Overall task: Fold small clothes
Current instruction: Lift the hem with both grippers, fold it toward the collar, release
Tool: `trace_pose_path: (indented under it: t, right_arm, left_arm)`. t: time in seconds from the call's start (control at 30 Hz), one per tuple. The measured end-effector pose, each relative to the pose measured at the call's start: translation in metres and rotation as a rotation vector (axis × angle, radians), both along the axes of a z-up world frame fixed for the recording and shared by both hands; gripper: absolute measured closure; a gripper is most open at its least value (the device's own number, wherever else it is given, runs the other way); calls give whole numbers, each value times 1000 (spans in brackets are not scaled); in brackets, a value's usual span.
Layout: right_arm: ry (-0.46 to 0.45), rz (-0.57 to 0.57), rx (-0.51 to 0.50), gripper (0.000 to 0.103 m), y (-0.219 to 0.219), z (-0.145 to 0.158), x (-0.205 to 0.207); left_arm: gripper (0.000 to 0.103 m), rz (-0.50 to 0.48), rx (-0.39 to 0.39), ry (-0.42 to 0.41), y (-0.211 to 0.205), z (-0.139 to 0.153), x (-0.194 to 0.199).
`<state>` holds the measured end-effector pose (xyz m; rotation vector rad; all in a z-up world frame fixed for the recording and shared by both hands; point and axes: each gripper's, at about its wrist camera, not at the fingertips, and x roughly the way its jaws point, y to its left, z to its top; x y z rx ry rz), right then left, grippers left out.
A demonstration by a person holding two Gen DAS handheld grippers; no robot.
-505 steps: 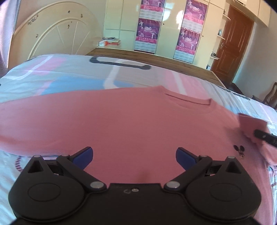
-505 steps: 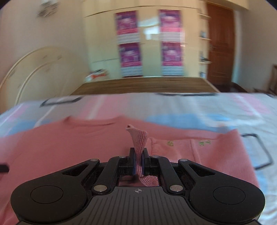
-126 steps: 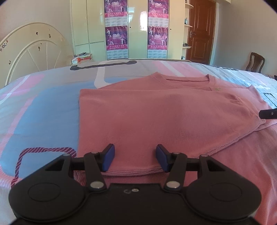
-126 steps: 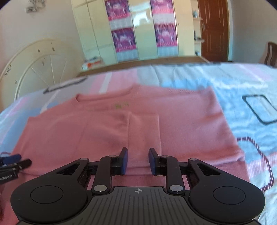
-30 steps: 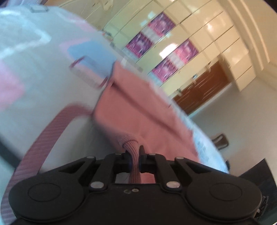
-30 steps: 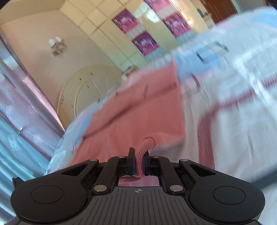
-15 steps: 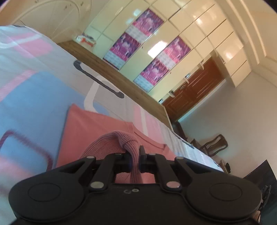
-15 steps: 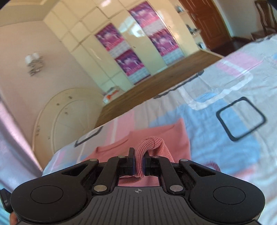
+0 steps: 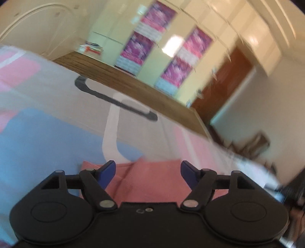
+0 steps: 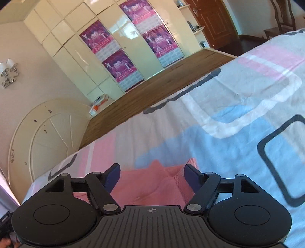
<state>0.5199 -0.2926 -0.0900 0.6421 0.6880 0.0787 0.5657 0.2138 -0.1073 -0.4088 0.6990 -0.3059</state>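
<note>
Looking across bed with pastel pink, blue and white patterned sheet (image 10: pixel 238 106), cream wardrobe with purple posters (image 10: pixel 106 47) behind. Folded pink knit sweater (image 10: pixel 152 183) lying on sheet below and between left tongs (image 9: pixel 147 171) and right tongs (image 10: pixel 152 174); both spreading wider, pinching nothing.

I see a patterned bedsheet (image 10: pixel 238 106), a cream round headboard (image 10: pixel 43 137), a wardrobe (image 10: pixel 80 63) with purple posters (image 10: pixel 118 66), a brown door (image 10: pixel 211 21), a wooden chair (image 10: pixel 282 17), a wall lamp (image 10: pixel 7 73)
</note>
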Motion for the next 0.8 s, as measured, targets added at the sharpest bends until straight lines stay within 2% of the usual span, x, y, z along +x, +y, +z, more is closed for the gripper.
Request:
trace_pose_path:
  t: [0.1,0.13,0.17,0.2,0.3,0.33,0.37,0.4,0.43,0.5,0.57,0.63,0.7,0.8]
  right_arm:
    - [14,45,-69,49,1,-5,6]
    - [30,63,-78,51,3,-9,10]
    - [46,79,-101,52,6,-12,14]
    - [60,95,-137,53,10,-16,17]
    - [106,148,-236,53,24,-29,30]
    - [101,163,-271,54,28,-31,30]
    - [92,178,-311,58,33,-32,29]
    - [86,201,-347,81,37,-33,28]
    - [83,233,-361,93,41,-34,27]
    - [45,248,-433,95,49,-30,19]
    - [-27,217,-470,95,50,-19,6]
    - [-98,169,-483,95,46,-9,-4]
    - [-119,138,-487,95,43,-8,-7]
    - [-43,154,-490,95,45,-27,8]
  left_arm:
    - [39,-96,150,31,-16,-6,10]
    - [46,-125,199,48,-23,-10,13]
    - [55,-151,239,72,-29,-15,17]
    - [58,-164,275,92,-35,-17,19]
    - [60,-168,318,89,-39,-25,20]
    - [77,-166,317,81,-40,-25,18]
    - [88,-168,307,71,-40,-24,15]
    - [89,-165,299,58,-40,-24,12]
    - [91,-156,307,34,-40,-23,8]
    - [91,-134,306,-54,-41,-15,-1]
    - [91,-100,280,-146,-37,-3,-12]
    - [91,-80,268,-192,-36,6,-17]
    - [91,-79,304,-168,-39,5,-9]
    - [91,-62,313,-41,-40,-17,11]
